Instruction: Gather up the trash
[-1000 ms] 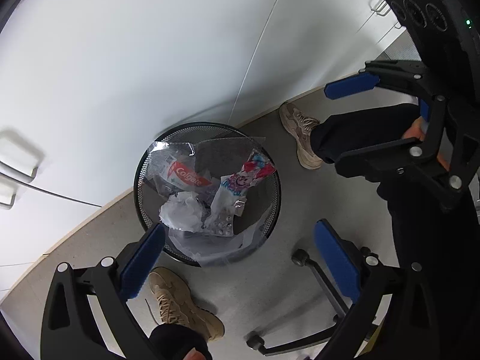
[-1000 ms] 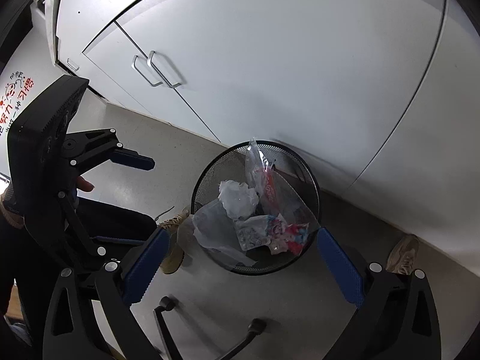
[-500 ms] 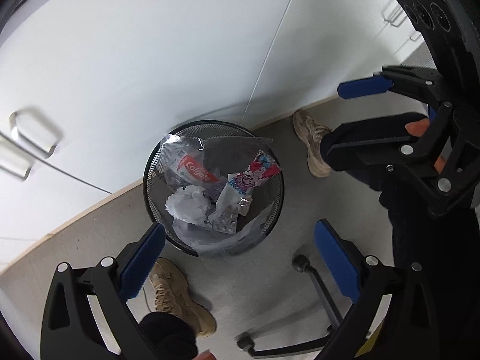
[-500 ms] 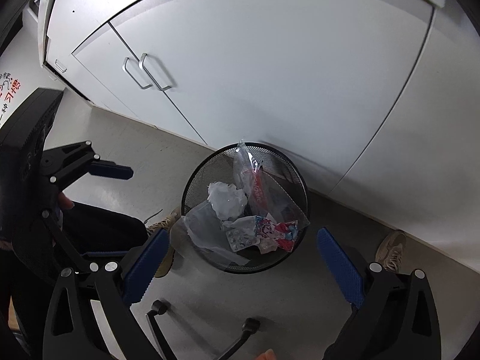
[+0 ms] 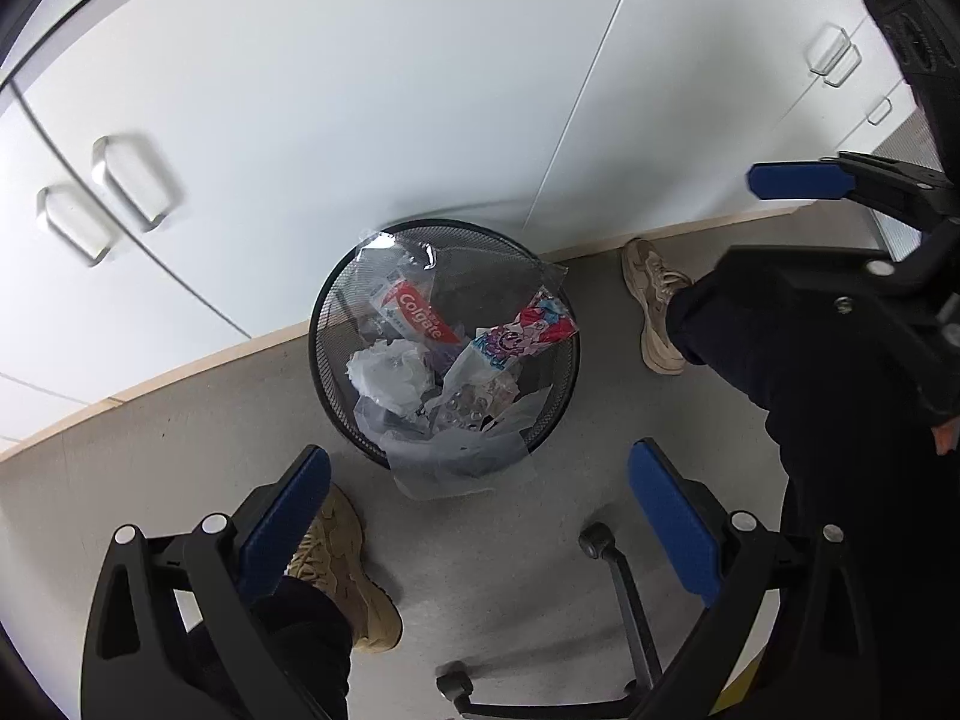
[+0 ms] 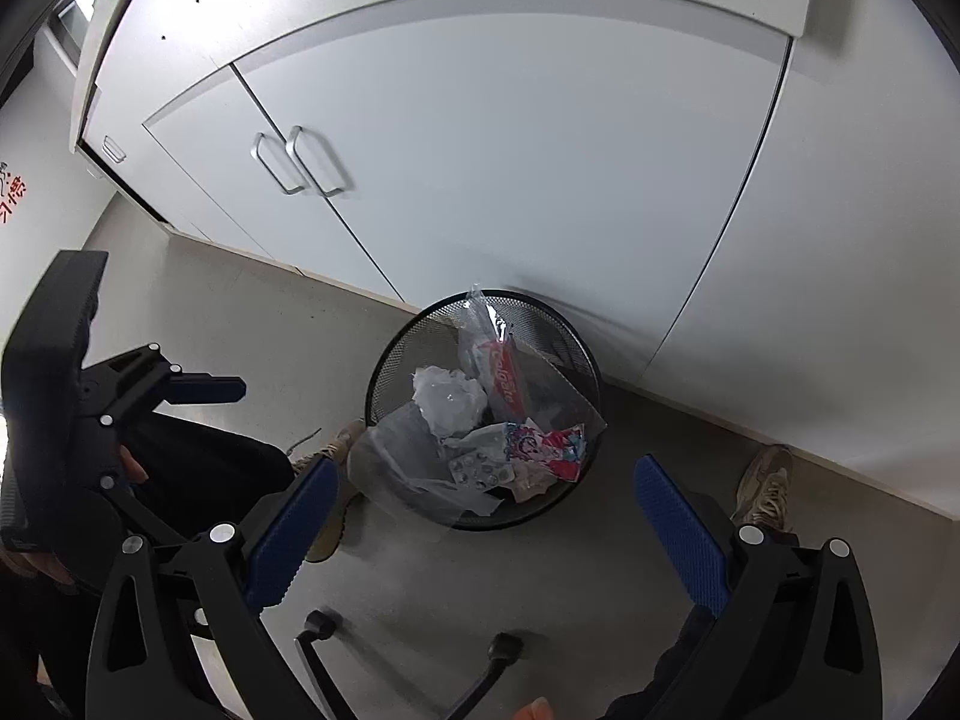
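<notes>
A black mesh bin (image 5: 336, 306) (image 6: 390, 360) stands on the grey floor against white cabinets. Trash fills it: a Colgate box (image 5: 420, 318) (image 6: 504, 381) in clear plastic, crumpled white paper (image 5: 387, 375) (image 6: 450, 399), a pink and blue wrapper (image 5: 528, 330) (image 6: 549, 444), a blister pack (image 5: 465, 405) (image 6: 480, 471) and a clear bag (image 5: 456, 462) hanging over the rim. My left gripper (image 5: 480, 528) is open and empty, high above the bin. My right gripper (image 6: 486, 528) is open and empty too, and shows at the right (image 5: 780, 216) of the left wrist view.
White cabinet doors with metal handles (image 5: 132, 183) (image 6: 315, 162) rise behind the bin. A person's tan shoes (image 5: 345, 564) (image 5: 651, 306) and dark trousers (image 5: 840, 420) flank it. Black chair legs with castors (image 5: 594, 540) (image 6: 318, 627) lie on the floor nearest me.
Both grippers have risen and drawn back from the bin, so it looks smaller and more cabinet shows. Both stay open and empty. The trash has not moved.
</notes>
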Demonstrator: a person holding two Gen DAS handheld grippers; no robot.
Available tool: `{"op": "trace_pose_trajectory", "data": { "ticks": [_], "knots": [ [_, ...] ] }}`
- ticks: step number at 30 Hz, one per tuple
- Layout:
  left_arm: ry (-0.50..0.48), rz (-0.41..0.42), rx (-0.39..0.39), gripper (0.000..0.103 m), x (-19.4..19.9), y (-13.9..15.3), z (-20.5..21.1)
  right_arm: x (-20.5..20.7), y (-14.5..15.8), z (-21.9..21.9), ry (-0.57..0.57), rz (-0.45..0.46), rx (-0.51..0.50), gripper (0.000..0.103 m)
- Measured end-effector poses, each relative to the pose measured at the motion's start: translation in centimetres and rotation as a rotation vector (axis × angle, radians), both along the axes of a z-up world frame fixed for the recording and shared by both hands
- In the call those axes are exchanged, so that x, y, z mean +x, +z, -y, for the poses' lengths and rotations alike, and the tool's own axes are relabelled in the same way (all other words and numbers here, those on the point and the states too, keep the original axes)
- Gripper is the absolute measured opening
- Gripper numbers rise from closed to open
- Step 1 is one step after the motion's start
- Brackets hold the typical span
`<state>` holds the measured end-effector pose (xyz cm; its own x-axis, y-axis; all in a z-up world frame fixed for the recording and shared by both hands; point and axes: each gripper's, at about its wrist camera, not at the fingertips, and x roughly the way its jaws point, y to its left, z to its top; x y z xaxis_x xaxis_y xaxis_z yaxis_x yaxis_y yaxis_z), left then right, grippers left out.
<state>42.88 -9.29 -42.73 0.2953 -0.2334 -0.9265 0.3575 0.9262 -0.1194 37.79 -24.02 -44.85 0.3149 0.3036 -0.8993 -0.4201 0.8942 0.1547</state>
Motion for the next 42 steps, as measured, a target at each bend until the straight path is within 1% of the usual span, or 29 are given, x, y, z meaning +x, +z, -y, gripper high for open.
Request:
{"op": "trace_pose_trajectory", "data": {
  "ticks": [6, 13, 17, 24, 26, 28, 37, 41, 42],
  "knots": [
    [0.019, 0.027, 0.013, 0.099, -0.6, 0.1, -0.1, -0.9, 0.7, 0.5, -0.010, 0.014, -0.008, 0.100],
    [0.025, 0.032, 0.024, 0.099, -0.7, 0.1, -0.1, -1.5, 1.3, 0.5, -0.006, 0.024, -0.004, 0.100],
    [0.020, 0.062, 0.037, 0.099, -0.9, 0.5, 0.0, -1.6, 1.2, 0.3, -0.001, 0.023, -0.011, 0.100],
    [0.014, 0.067, 0.026, 0.099, -0.9, 0.7, 0.2, -1.6, 0.9, 0.3, 0.000, 0.013, -0.016, 0.100],
    [0.018, 0.067, 0.042, 0.099, -0.9, 0.6, 0.3, -1.6, 0.9, 0.3, -0.003, 0.011, -0.013, 0.100],
    [0.019, 0.057, 0.035, 0.099, -0.9, 0.6, 0.2, -1.6, 0.9, 0.4, -0.005, 0.012, -0.010, 0.100],
    [0.027, 0.061, 0.024, 0.099, -0.9, 0.7, 0.2, -1.6, 0.7, 0.4, -0.006, 0.007, -0.019, 0.100],
    [0.018, 0.062, 0.033, 0.099, -1.0, 0.6, 0.5, -1.6, 0.6, 0.4, -0.007, 0.005, -0.020, 0.100],
    [0.012, 0.059, 0.024, 0.099, -1.0, 0.6, 0.6, -1.7, 0.6, 0.3, -0.007, 0.004, -0.021, 0.100]
  ]
}}
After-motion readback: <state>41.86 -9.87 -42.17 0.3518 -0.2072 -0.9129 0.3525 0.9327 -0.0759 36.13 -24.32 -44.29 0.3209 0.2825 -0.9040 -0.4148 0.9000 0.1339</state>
